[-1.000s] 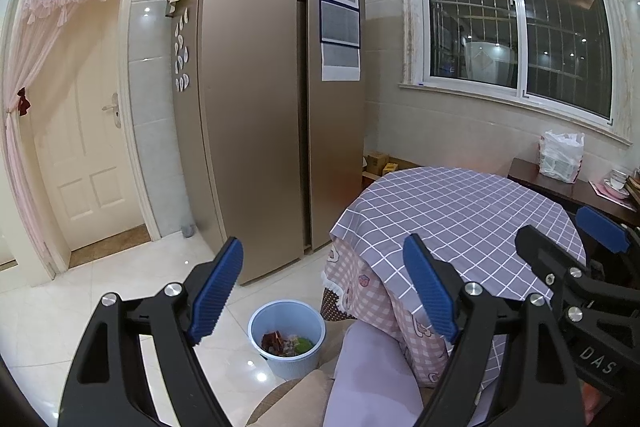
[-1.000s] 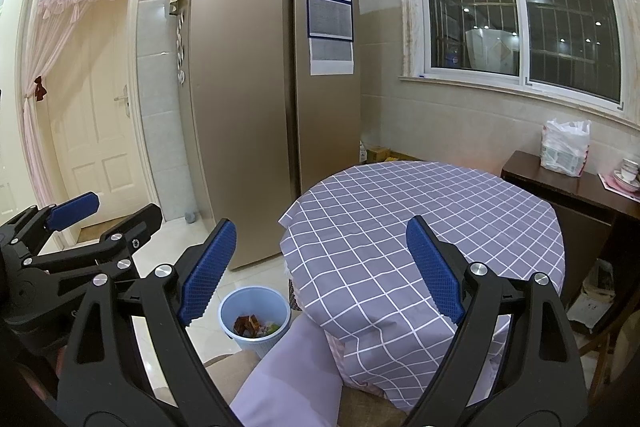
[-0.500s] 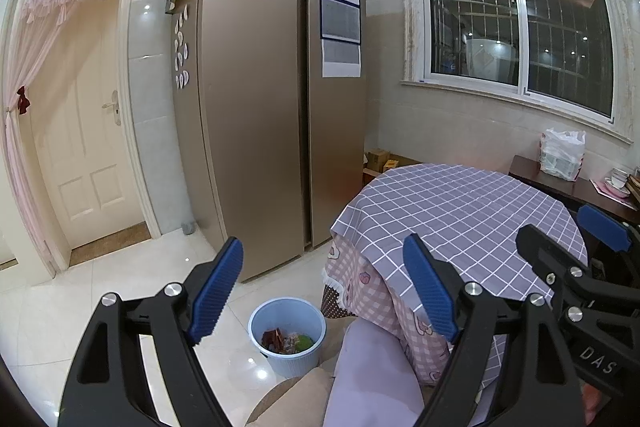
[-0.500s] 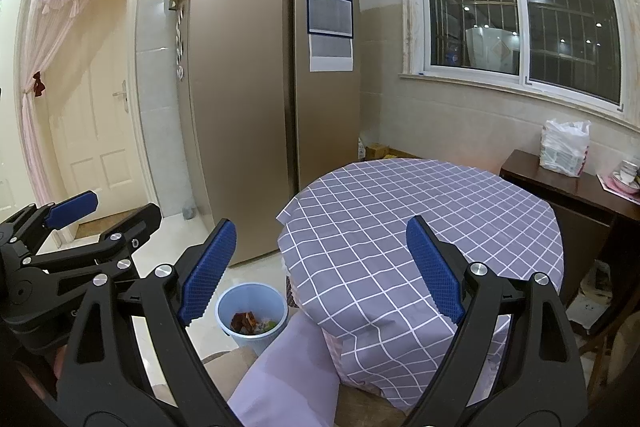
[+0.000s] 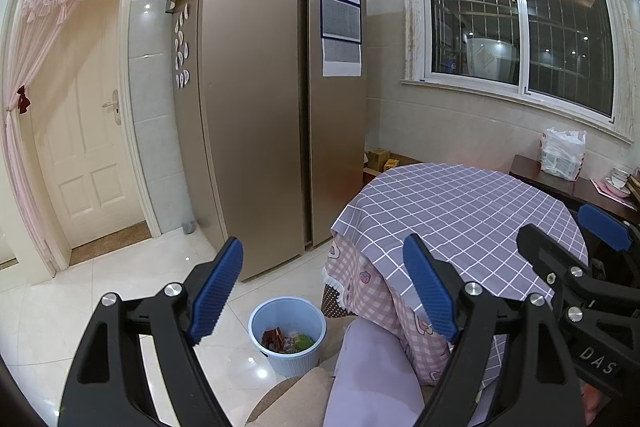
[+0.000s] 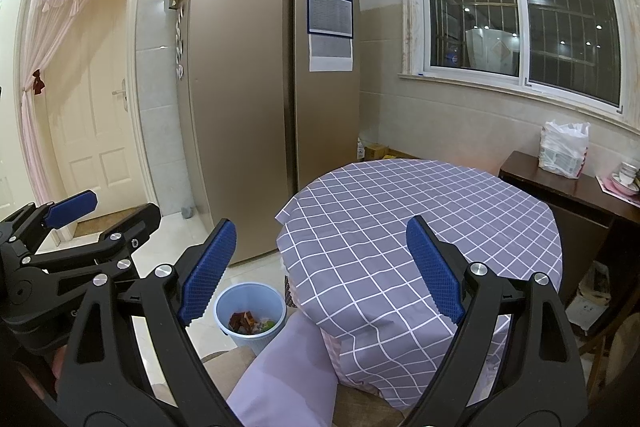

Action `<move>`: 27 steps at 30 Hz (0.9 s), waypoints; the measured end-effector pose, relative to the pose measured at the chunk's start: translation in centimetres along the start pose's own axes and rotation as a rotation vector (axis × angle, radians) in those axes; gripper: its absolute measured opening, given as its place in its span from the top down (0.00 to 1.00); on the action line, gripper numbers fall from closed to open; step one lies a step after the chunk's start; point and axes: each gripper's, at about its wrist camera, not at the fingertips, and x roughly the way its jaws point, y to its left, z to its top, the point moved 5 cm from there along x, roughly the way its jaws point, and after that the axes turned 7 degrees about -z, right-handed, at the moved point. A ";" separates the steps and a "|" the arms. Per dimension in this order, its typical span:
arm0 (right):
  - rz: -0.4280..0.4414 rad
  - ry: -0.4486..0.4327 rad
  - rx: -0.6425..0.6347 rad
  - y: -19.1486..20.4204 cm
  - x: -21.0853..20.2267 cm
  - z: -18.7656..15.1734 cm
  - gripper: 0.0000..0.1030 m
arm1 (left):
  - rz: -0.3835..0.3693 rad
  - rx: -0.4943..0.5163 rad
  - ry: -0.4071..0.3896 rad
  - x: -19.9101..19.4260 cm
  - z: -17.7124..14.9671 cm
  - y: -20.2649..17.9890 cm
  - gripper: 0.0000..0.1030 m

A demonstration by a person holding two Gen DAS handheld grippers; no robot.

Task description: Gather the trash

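A light blue trash bin (image 5: 287, 335) (image 6: 250, 315) stands on the white floor beside the round table, with red, orange and green wrappers inside. The table (image 5: 460, 211) (image 6: 420, 223) wears a purple checked cloth and shows no loose trash on top. My left gripper (image 5: 322, 291) hangs open above the bin, nothing between its blue pads. My right gripper (image 6: 320, 267) is open too, empty, held over the table's near edge. Each gripper shows at the side of the other's view.
A tall bronze fridge (image 5: 272, 99) stands behind the bin. A white door (image 5: 80, 147) with a pink curtain is at the left. A dark side table (image 6: 572, 187) with a white plastic bag (image 6: 564, 149) sits under the window. A lilac cushion (image 6: 288, 375) lies close below.
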 end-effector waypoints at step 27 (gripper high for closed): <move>-0.002 0.005 0.006 -0.5 0.0 -0.2 0.17 | -0.004 -0.003 0.014 0.3 -0.3 0.0 0.22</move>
